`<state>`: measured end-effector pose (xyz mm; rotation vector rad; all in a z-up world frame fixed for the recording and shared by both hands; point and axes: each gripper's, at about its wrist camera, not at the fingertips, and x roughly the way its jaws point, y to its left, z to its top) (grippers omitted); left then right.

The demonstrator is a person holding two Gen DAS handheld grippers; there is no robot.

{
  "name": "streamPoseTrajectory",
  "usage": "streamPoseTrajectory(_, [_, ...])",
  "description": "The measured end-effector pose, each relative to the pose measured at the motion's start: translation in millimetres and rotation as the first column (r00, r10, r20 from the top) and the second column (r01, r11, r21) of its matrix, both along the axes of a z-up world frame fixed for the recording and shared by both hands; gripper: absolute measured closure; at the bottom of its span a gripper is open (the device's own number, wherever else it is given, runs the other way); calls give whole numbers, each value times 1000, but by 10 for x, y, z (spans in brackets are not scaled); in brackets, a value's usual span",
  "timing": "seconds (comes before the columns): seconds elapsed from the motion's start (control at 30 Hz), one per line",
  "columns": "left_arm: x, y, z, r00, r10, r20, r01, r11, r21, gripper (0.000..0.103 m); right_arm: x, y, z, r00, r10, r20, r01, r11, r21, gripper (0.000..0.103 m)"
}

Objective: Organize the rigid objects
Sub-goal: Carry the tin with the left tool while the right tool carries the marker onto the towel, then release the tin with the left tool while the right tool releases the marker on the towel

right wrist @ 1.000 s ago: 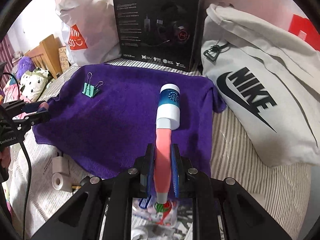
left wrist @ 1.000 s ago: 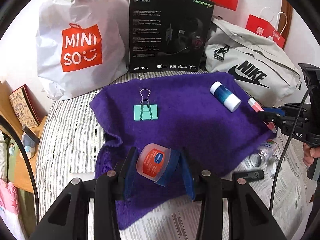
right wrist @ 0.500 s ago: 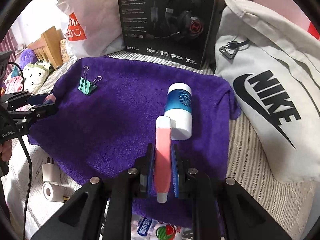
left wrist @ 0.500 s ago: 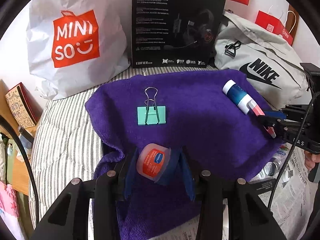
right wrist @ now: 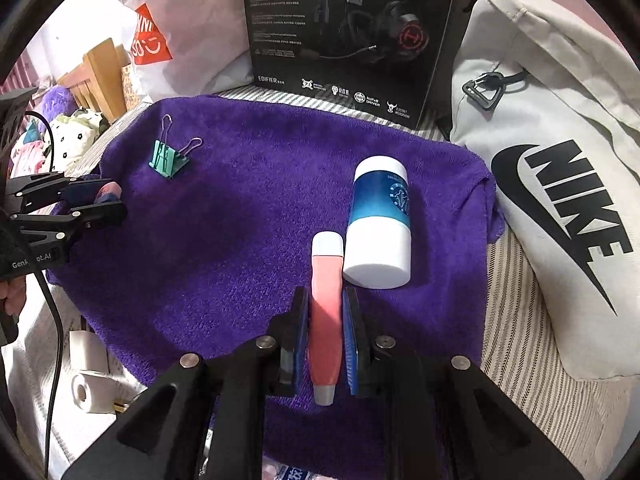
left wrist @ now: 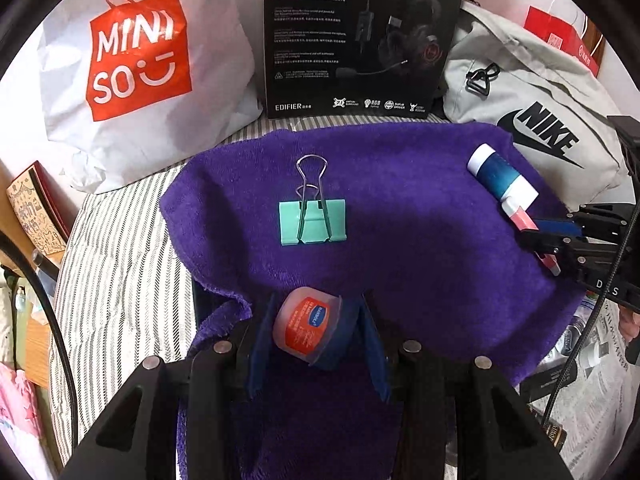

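Observation:
A purple towel (left wrist: 400,208) (right wrist: 248,208) lies spread on the striped bed. My left gripper (left wrist: 310,334) is shut on a small orange-labelled jar (left wrist: 306,330), low over the towel's near edge. My right gripper (right wrist: 326,328) is shut on a pink tube with a white cap (right wrist: 326,304), whose cap sits just beside a blue-and-white bottle (right wrist: 380,220) lying on the towel. A green binder clip (left wrist: 312,222) (right wrist: 166,158) rests on the towel's far left part. In the left wrist view the right gripper (left wrist: 556,236) shows at the right edge, next to the bottle (left wrist: 502,178).
At the back stand a white Miniso bag (left wrist: 136,64), a black headset box (left wrist: 360,36) and a grey Nike bag (right wrist: 560,184). Newspaper with small items, including a white plug (right wrist: 88,354) and a tape roll (right wrist: 86,392), lies at the towel's near side.
Both grippers have come forward and lower over the towel, each keeping its object. The pink tube's cap now lies beside the bottle's base.

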<state>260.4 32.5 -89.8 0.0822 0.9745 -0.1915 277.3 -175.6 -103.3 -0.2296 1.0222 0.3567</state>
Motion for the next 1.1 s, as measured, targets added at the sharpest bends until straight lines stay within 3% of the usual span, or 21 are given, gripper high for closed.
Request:
streamPoseTrajectory(0.2, [43, -38, -59, 1000, -9, -1, 9, 999, 35, 63, 34, 14, -56, 1000, 3, -8, -3, 1000, -4, 87])
streamPoseTrajectory(0.7, [48, -41, -90, 1000, 4, 6, -4, 999, 43, 62, 40, 3, -60, 1000, 15, -9, -15, 1000, 5, 85])
streamPoseTrajectory(0.8, [22, -37, -91, 1000, 11, 0, -11, 999, 42, 59, 32, -32, -59, 1000, 18, -18, -18, 1000, 24, 79])
streamPoseTrajectory(0.87, [-12, -40, -96, 1000, 11, -7, -11, 999, 39, 53, 10, -61, -54, 999, 15, -35, -14, 999, 41, 63])
streamPoseTrajectory(0.9, [-31, -46, -97, 1000, 9, -8, -9, 999, 42, 50, -4, -70, -53, 999, 10, -39, -8, 999, 40, 60])
streamPoseTrajectory(1.1, [-151, -120, -103, 1000, 5, -25, -4, 999, 54, 39, -171, -163, 41, 999, -29, -30, 30, 999, 43, 59])
